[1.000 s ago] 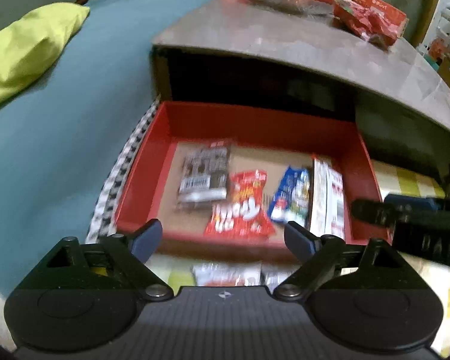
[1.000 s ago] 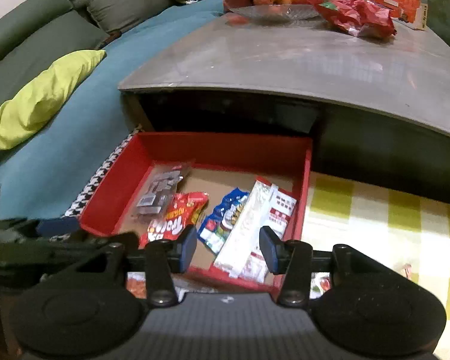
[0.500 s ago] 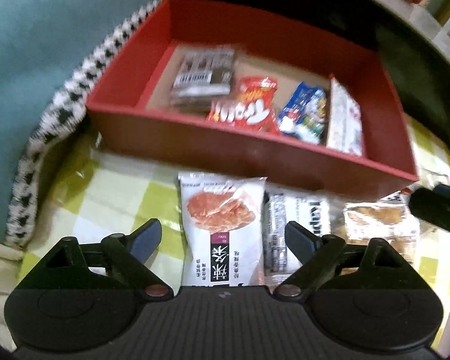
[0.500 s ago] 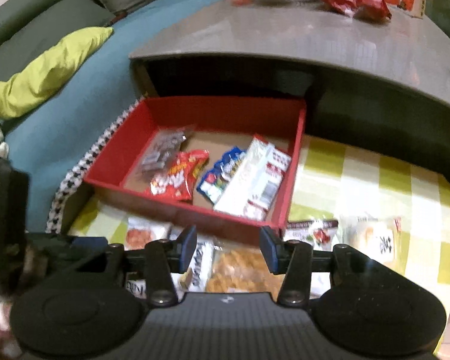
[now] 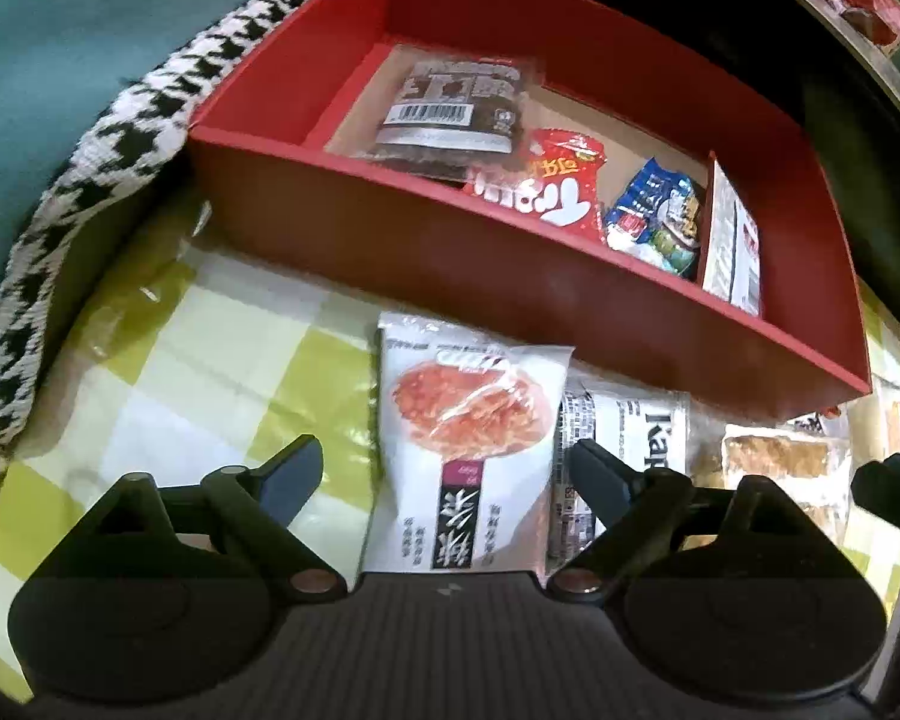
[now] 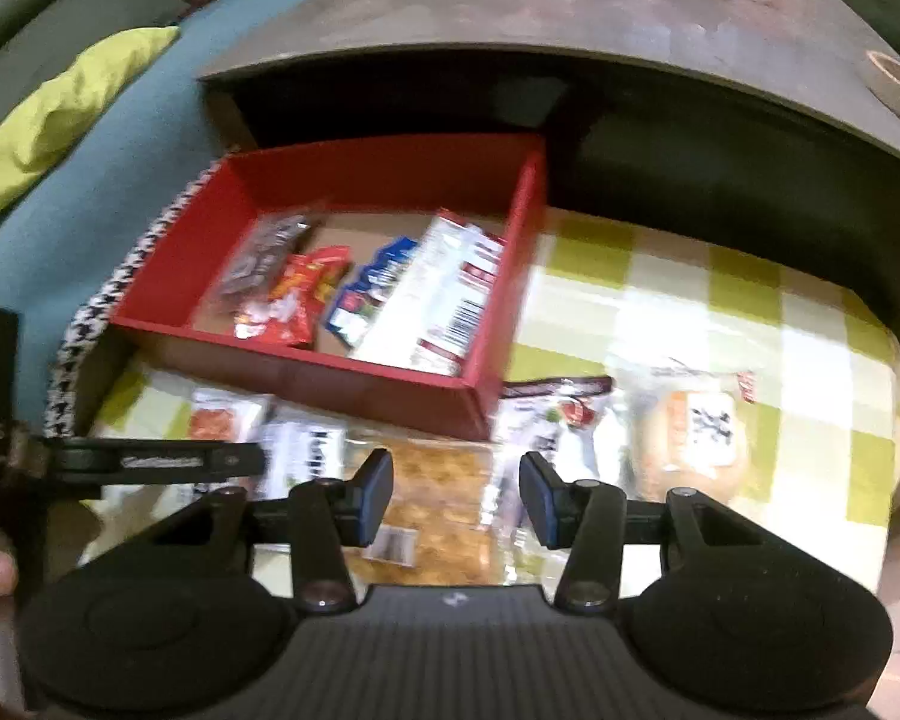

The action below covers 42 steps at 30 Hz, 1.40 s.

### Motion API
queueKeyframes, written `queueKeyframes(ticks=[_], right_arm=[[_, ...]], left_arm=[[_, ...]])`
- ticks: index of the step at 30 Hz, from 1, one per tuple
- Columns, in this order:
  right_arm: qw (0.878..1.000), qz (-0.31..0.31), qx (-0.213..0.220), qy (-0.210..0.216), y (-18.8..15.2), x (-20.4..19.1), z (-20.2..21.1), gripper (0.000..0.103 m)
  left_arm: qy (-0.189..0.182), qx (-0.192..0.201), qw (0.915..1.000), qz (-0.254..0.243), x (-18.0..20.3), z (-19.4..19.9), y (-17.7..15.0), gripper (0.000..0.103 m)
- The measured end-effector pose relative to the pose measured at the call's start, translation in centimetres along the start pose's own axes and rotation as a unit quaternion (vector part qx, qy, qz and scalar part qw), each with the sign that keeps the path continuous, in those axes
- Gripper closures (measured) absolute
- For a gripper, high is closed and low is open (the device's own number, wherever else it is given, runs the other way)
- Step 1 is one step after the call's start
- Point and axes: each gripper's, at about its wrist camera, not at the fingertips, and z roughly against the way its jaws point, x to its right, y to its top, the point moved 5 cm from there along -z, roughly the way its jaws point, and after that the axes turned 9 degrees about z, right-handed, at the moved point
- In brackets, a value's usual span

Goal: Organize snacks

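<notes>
A red box [image 5: 510,264] [image 6: 354,384] on the checked cloth holds a dark packet [image 5: 450,114], a red packet [image 5: 546,186], a blue packet [image 5: 654,210] and a white packet [image 5: 732,234]. In front of it lie a white packet with an orange picture [image 5: 468,438], a black-and-white packet [image 5: 630,444] and an orange cracker packet [image 6: 444,510]. My left gripper [image 5: 447,471] is open and empty, straddling the white packet from above. My right gripper [image 6: 456,495] is open and empty above the cracker packet.
A grey low table [image 6: 570,24] stands behind the box, with red packets on top. A houndstooth cushion [image 5: 90,138] and teal sofa [image 6: 90,180] lie to the left. Two more packets [image 6: 690,432] lie on the cloth to the right.
Both grippers have tilted down and drawn back from the box toward the loose packets in front of it. The left one now frames the white packet. Both stay open.
</notes>
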Motion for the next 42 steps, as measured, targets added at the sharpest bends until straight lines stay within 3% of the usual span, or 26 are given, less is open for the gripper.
queueKeyframes(ticks=[2,4,12,15,18,20,21,25,29,38,42], right_arm=[[1.0,-0.005,-0.007,0.001,-0.2,0.4,-0.2,0.045],[1.0,-0.004,-0.014,0.0,-0.4,0.5,-0.3,0.045],[1.0,0.007,-0.013,0.007,-0.5,-0.4,-0.4,0.045],[1.0,0.003,-0.017,0.001,-0.5,-0.1,-0.7,0.045],[1.0,-0.014,-0.025,-0.002,-0.5,0.9,-1.3,0.045],[0.999,-0.02,-0.033,0.001,-0.6,1.4,-1.7,0.043],[0.999,-0.025,-0.038,0.002,-0.7,1.6,-1.9,0.041],[0.998,-0.04,-0.046,0.023,-0.8,1.1,-2.5,0.04],[0.998,-0.027,-0.046,0.03,-0.3,-0.1,-3.1,0.027],[0.996,-0.035,-0.071,0.031,-0.4,0.0,-4.4,0.025],[0.995,-0.012,-0.089,0.049,0.0,-2.2,-5.8,0.015]], left_arm=[[0.006,-0.003,1.0,0.004,-0.6,0.2,-0.1,0.013],[0.03,-0.004,0.9995,0.005,-1.2,0.6,-0.5,0.026],[0.048,-0.001,0.9988,-0.009,-0.9,0.8,-1.5,0.021],[0.053,0.006,0.9986,-0.003,-0.4,0.4,-1.9,0.012],[0.076,0.013,0.9967,-0.025,0.3,0.3,-2.4,0.014],[0.072,0.012,0.997,-0.025,0.2,0.7,-2.4,0.024],[0.071,0.015,0.9971,-0.026,0.1,1.3,-2.5,0.041],[0.042,0.007,0.999,-0.016,-0.6,2.1,-2.4,0.049],[0.026,0.001,0.9993,-0.027,-0.6,2.4,-2.7,0.051],[0.025,-0.005,0.999,-0.038,-0.4,1.7,-2.7,0.046],[0.027,-0.003,0.9985,-0.048,-0.5,1.6,-3.0,0.044]])
